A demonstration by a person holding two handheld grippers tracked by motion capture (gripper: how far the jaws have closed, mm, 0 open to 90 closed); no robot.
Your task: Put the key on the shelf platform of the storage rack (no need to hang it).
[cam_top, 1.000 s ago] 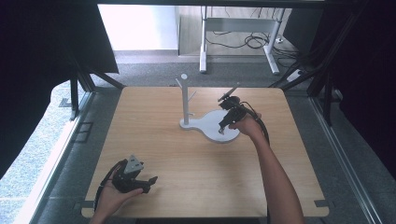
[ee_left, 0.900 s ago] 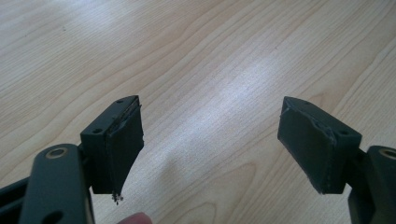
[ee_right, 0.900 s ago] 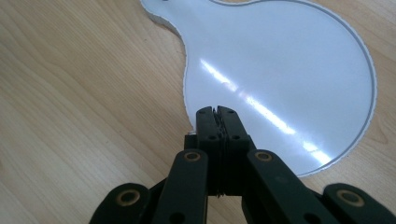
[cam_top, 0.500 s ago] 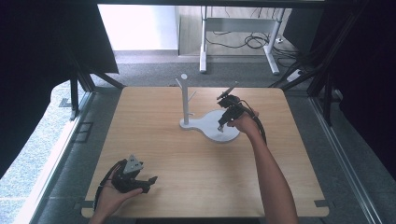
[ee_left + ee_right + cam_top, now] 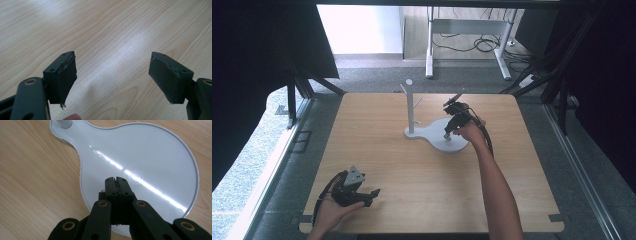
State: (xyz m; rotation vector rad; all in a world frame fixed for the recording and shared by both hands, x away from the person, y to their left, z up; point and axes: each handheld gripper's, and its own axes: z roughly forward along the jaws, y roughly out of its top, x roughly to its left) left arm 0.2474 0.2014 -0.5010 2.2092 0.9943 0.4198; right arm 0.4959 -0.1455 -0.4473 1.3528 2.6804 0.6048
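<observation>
White stand base lies directly beneath right tool, jaws clenched on nothing, tips just above round dish; post beyond. Left tool released, well apart over worktop.

The bench lies bare across its near half and along its left and right edges, so a hand passes freely there. Toward the far edge, the white stand rises upright from its flat white base, blocking the middle.
</observation>
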